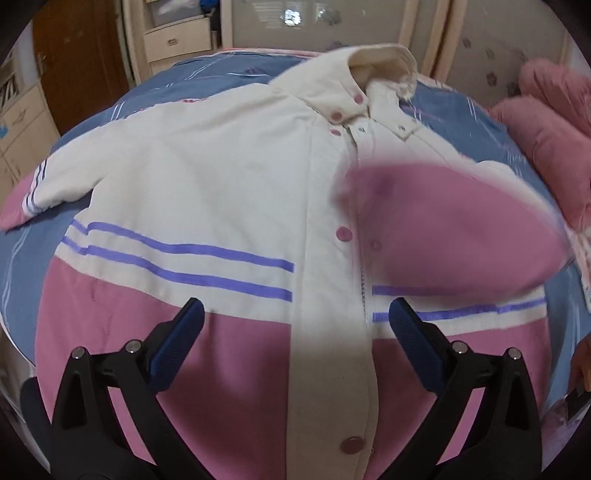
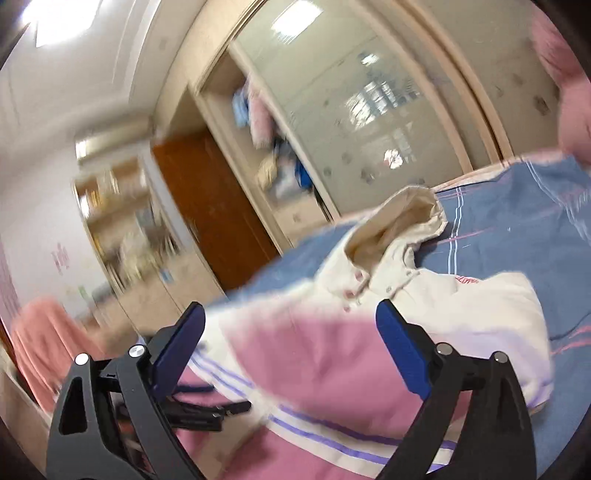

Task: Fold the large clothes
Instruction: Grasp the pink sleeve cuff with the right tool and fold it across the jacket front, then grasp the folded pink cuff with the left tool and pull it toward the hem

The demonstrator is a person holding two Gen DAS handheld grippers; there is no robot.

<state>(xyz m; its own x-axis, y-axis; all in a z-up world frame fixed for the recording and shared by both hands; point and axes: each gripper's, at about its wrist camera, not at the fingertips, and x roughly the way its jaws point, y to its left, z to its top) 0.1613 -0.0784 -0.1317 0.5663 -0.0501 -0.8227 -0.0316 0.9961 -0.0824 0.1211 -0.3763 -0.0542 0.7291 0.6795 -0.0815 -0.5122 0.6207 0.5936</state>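
Behind the bed (image 1: pixel 155 92) stood a wardrobe (image 1: pixel 317 22) and a wooden door (image 1: pixel 74 59), and on the blue striped bedcover the cream-and-pink jacket (image 1: pixel 207 177) lay face up, collar far, hem near, placket buttoned, which suits flat folding. Your left gripper (image 1: pixel 295 314) hovered over the hem with its fingers (image 1: pixel 184 325) spread and empty, while your right gripper (image 2: pixel 291 317) also stood wide apart, gripping nothing. That right sleeve (image 1: pixel 443 236) lay blurred across the chest, likely thrown inward as the first fold; the left sleeve (image 1: pixel 55 184) remained stretched out to the left.
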